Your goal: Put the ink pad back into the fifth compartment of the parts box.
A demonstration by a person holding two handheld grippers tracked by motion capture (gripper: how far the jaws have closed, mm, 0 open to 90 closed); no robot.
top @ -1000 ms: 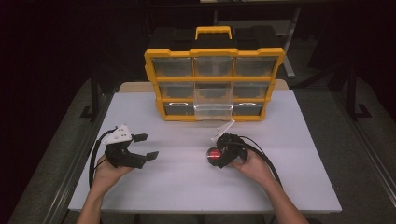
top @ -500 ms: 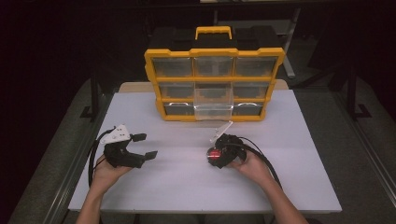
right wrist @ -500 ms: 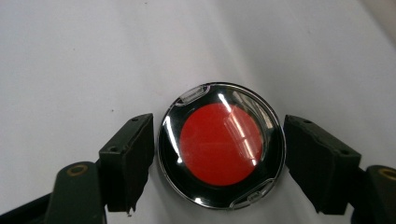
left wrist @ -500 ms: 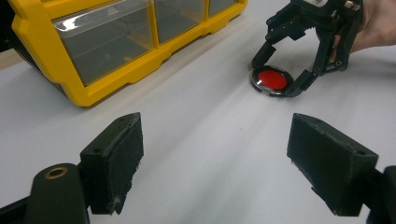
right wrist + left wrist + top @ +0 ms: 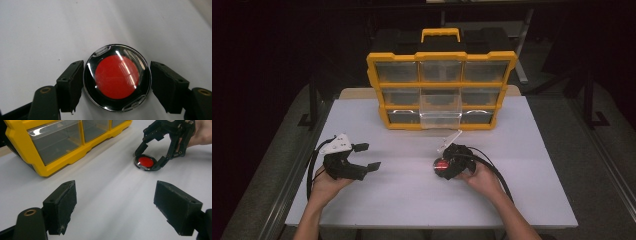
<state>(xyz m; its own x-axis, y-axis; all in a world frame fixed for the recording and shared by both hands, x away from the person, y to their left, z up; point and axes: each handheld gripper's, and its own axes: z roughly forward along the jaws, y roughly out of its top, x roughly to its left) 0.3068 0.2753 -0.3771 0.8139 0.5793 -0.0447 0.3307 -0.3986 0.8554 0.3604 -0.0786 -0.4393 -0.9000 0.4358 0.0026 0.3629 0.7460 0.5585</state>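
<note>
While right jaws straddle the disc: step in hand looks like a pinch-and-lift of the round red disc (image 5: 117, 77).
Disc location: flat on white table (image 5: 532, 165), in front of yellow drawer organizer (image 5: 441, 82), well apart from it; shiny clear cover, chrome rim, red centre.
Right gripper (image 5: 117, 85): tilted down over disc, one jaw each side; jaws have just been closing, disc between them. Left pad looks at the rim, a sliver of gap shows at the right pad, so not yet clamped.
Left gripper (image 5: 125, 207): released, jaws wide, nothing between, resting low at the table's left side, well apart from disc.
Organizer: one clear middle drawer (image 5: 440, 107) pulled out, likely drop target, a guess.
How to do it well: keep pads centred across the widest part of the rim, low against the table; close evenly so the slick round edge does not squirt out.
Risk: off-centre pinch spins or flips the disc; glossy cover gives little friction.
Lift: straight up only once both pads bear.
</note>
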